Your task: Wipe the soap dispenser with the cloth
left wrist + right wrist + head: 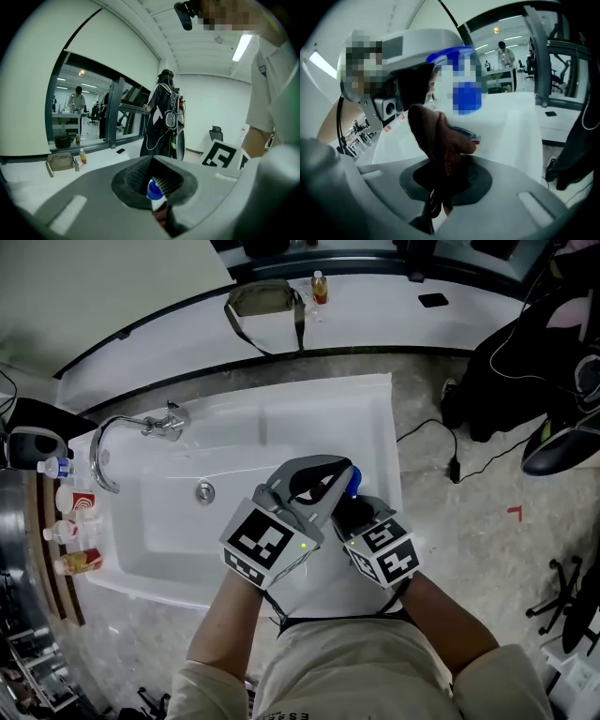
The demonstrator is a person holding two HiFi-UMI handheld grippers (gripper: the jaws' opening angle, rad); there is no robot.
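Observation:
Over the sink's right side I hold a soap dispenser [351, 487] with a blue cap. My left gripper [319, 486] is shut on it, and its blue cap [154, 191] sticks up between the grey jaws in the left gripper view. My right gripper [361, 517] sits just right of it, shut on a dark brown cloth [440, 140]. The cloth rises from the jaws and lies against the dispenser [466, 97]. The cloth [353, 512] shows only as a dark patch in the head view. The dispenser's body is mostly hidden.
A white sink [187, 531] with a chrome faucet [117, 442] and a drain [204, 491] lies below the grippers. Small bottles [70, 531] stand on a shelf at left. A bag [262, 301] rests on the far counter. A black cable [450, 460] and dark gear [525, 362] lie at right.

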